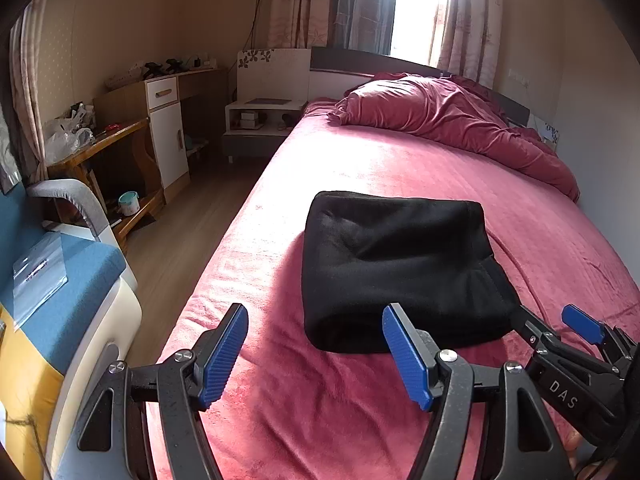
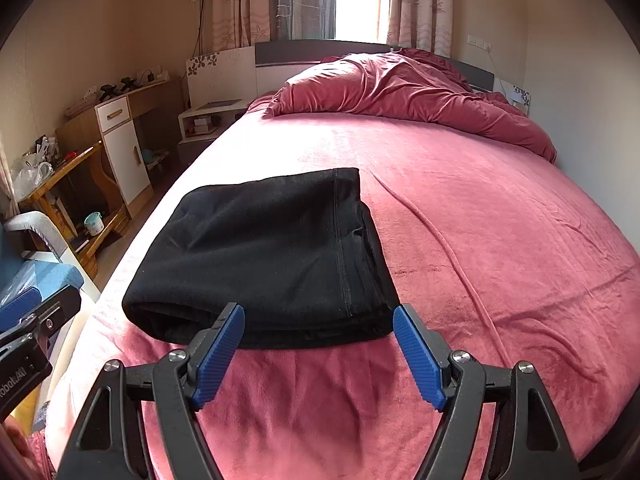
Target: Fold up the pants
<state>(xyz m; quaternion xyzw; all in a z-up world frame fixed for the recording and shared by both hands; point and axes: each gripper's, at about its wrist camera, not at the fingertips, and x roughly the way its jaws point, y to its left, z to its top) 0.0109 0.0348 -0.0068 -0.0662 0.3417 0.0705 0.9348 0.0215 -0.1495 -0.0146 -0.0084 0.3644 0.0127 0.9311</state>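
Black pants (image 1: 396, 268) lie folded into a thick rectangular bundle on the pink bedspread (image 1: 400, 168); in the right wrist view the same pants (image 2: 272, 256) sit just beyond the fingertips. My left gripper (image 1: 316, 318) hovers open in front of the bundle's near left corner, nothing between its blue pads (image 1: 222, 356). My right gripper (image 2: 319, 318) stands open just short of the bundle's near edge, its blue pads (image 2: 420, 356) clear of the cloth. The right gripper (image 1: 548, 324) also shows at the bundle's near right corner in the left wrist view.
A crumpled pink duvet (image 2: 400, 88) is heaped at the headboard. Left of the bed are wooden floor (image 1: 180, 224), a white nightstand (image 1: 260, 116), a wooden desk and cabinet (image 1: 160, 128), and a blue and yellow chair (image 1: 60, 300). A wall runs along the bed's right side.
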